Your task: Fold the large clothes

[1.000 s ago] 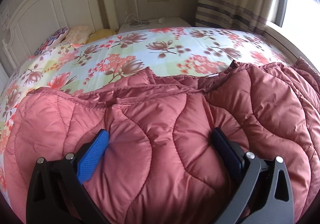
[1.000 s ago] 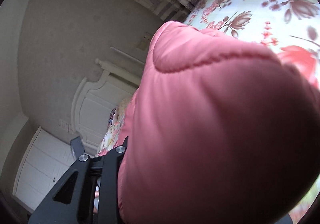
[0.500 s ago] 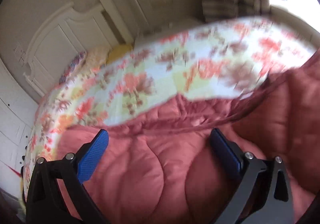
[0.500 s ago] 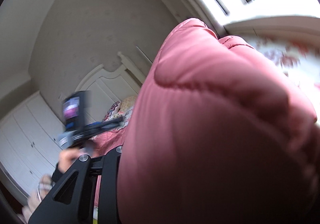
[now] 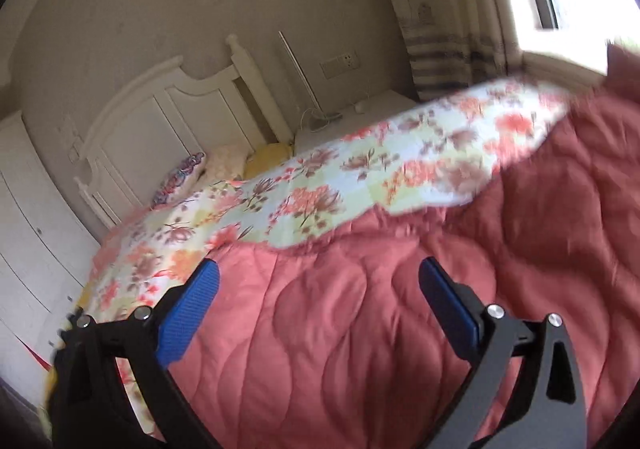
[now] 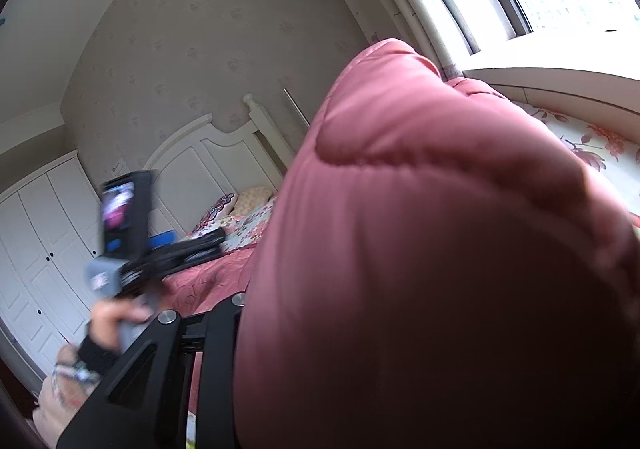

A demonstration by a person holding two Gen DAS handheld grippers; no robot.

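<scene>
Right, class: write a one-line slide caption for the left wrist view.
Left gripper open above a pink quilted coat spread on a floral bedsheet, white headboard behind.

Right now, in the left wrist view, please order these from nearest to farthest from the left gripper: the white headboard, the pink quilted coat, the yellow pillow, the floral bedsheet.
1. Pink quilted coat: directly under the left gripper.
2. Floral bedsheet: just beyond the coat's edge.
3. Yellow pillow: at the bed's head.
4. White headboard: behind the pillow, against the wall.
</scene>
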